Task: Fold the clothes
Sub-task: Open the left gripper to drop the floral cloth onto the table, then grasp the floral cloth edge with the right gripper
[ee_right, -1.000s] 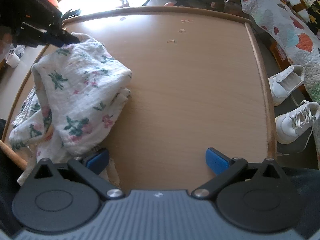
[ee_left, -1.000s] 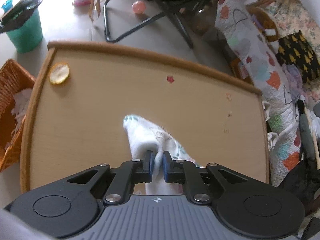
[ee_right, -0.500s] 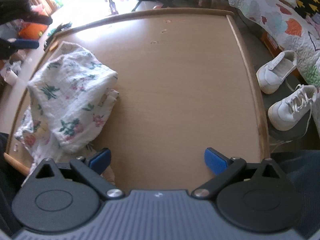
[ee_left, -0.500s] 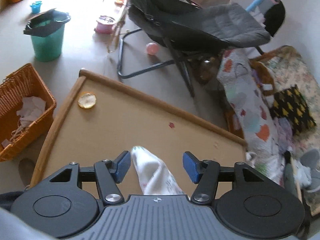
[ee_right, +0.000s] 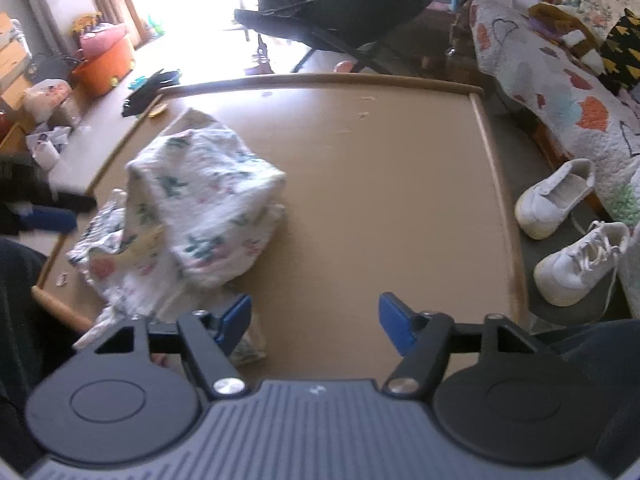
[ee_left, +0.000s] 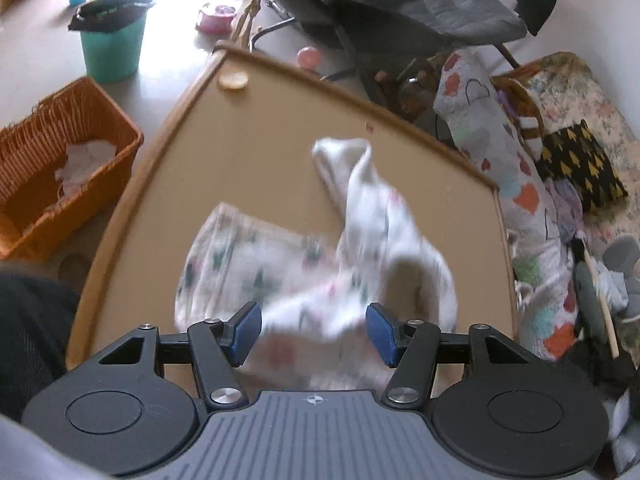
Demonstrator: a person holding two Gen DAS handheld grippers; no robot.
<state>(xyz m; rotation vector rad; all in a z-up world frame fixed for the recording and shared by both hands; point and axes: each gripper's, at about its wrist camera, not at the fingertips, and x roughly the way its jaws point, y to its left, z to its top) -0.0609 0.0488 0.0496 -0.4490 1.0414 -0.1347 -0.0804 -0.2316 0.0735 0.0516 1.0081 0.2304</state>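
A floral garment (ee_right: 204, 208) lies crumpled on the near left part of a wooden table (ee_right: 380, 184), its longer run stretching away from the person towards the far edge; the left gripper (ee_left: 312, 330) hangs right above it, blue pads spread and pinching nothing; the right gripper (ee_right: 316, 322) sits just to the garment's right, jaws closing over bare tabletop, cloth only beside its left pad; the left hand appears nearer.
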